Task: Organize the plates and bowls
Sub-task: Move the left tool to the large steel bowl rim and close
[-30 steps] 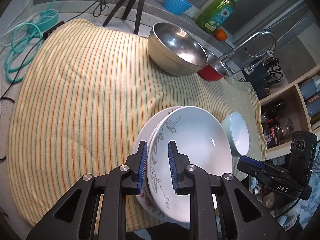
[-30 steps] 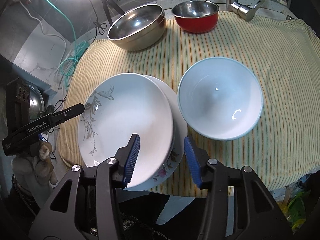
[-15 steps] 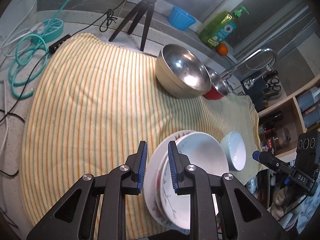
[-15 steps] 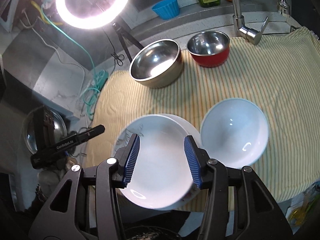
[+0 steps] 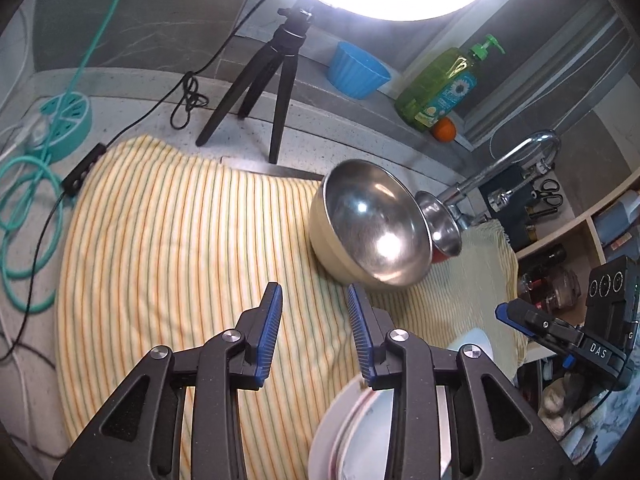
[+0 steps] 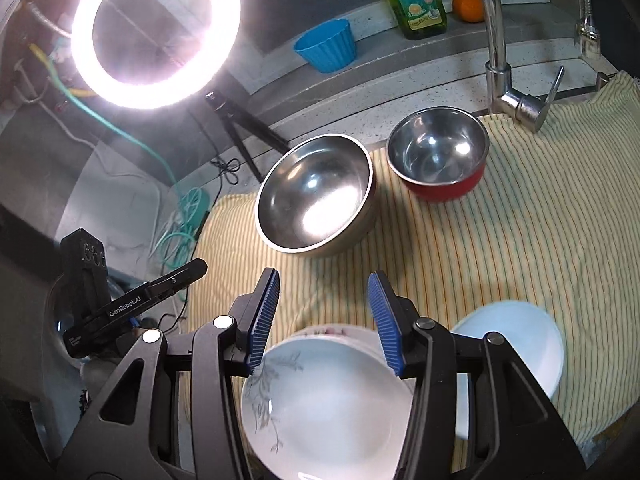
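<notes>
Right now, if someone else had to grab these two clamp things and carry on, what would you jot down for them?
Left gripper: jaws opening, nothing between them, above the striped cloth.
Right gripper: open, empty, above the plates.
Things: leaf-pattern plate sits on the floral-rim plate at the cloth's near edge; pale blue bowl beside them; large steel bowl and red steel bowl further back, apart.
Done: the two plates are stacked.
Left: probably gathering the three bowls, perhaps nesting them.

Plates and bowls on the striped cloth.
Leaf-patterned plate (image 6: 328, 408) stacked on floral plate (image 6: 320, 331); pale bowl (image 6: 516, 344) beside; steel bowl (image 6: 316, 192) and red bowl (image 6: 438, 156) behind, upright.
</notes>
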Available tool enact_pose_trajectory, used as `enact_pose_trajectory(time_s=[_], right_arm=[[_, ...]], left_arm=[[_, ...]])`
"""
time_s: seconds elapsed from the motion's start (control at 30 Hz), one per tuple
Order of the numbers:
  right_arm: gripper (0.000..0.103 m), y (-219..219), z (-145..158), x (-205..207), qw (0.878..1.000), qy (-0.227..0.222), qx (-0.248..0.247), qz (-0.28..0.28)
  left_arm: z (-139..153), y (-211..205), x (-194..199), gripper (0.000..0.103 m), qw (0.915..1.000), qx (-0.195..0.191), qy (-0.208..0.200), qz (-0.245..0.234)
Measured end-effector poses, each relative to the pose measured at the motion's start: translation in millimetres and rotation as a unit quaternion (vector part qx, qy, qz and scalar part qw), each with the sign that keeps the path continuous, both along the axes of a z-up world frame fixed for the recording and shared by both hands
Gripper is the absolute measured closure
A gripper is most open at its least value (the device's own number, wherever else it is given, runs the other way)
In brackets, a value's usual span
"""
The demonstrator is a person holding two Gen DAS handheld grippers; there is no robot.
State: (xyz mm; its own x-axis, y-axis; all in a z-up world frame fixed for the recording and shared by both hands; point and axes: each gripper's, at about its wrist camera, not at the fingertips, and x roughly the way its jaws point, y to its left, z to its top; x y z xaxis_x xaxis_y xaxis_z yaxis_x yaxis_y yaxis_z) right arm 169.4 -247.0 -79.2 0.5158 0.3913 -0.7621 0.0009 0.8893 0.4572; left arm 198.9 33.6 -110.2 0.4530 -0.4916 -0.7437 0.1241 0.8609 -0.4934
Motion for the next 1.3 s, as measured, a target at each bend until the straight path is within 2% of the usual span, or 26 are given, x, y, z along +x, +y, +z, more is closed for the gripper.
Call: enact_pose_trajectory(time_s=[0.3, 0.63, 0.7, 0.77, 0.93, 1.1, 1.3], right_arm=[[0.055, -8.1, -34.3, 51.0, 0.998, 0.046, 0.027, -0.037], [0.055, -6.3, -60.0, 86.3, 0.996, 0.075, 0.033, -0.045], [0.059, -3.6, -63.7, 90.0, 0.996, 0.078, 0.031, -0.043], [0.067, -1.4, -67.0, 92.8, 0.995, 0.082, 0.028, -0.039], [0.075, 5.2, -76.2, 100.9, 0.995, 0.093, 0.023, -0.034], [0.079, 4.7, -79.8, 104.1, 0.994, 0.096, 0.02, -0.038], [0.079, 6.5, -77.7, 104.0, 0.995, 0.095, 0.013, -0.037]], left_arm=[[-18.0, -9.5, 50.2, 0.071, 0.9997, -0.014, 0.022, 0.002], [-36.3, -15.3, 76.5, 0.071, 0.9987, -0.023, 0.045, 0.002], [-37.8, -17.8, 79.4, 0.071, 0.9987, -0.024, 0.046, -0.002], [-39.0, -19.6, 81.4, 0.071, 0.9987, -0.022, 0.045, -0.004], [-44.0, -23.8, 87.4, 0.074, 0.9984, -0.022, 0.05, -0.013], [-45.9, -31.6, 89.9, 0.088, 0.9982, -0.024, 0.049, -0.026], [-44.3, -36.8, 91.3, 0.089, 0.9984, -0.016, 0.045, -0.03]])
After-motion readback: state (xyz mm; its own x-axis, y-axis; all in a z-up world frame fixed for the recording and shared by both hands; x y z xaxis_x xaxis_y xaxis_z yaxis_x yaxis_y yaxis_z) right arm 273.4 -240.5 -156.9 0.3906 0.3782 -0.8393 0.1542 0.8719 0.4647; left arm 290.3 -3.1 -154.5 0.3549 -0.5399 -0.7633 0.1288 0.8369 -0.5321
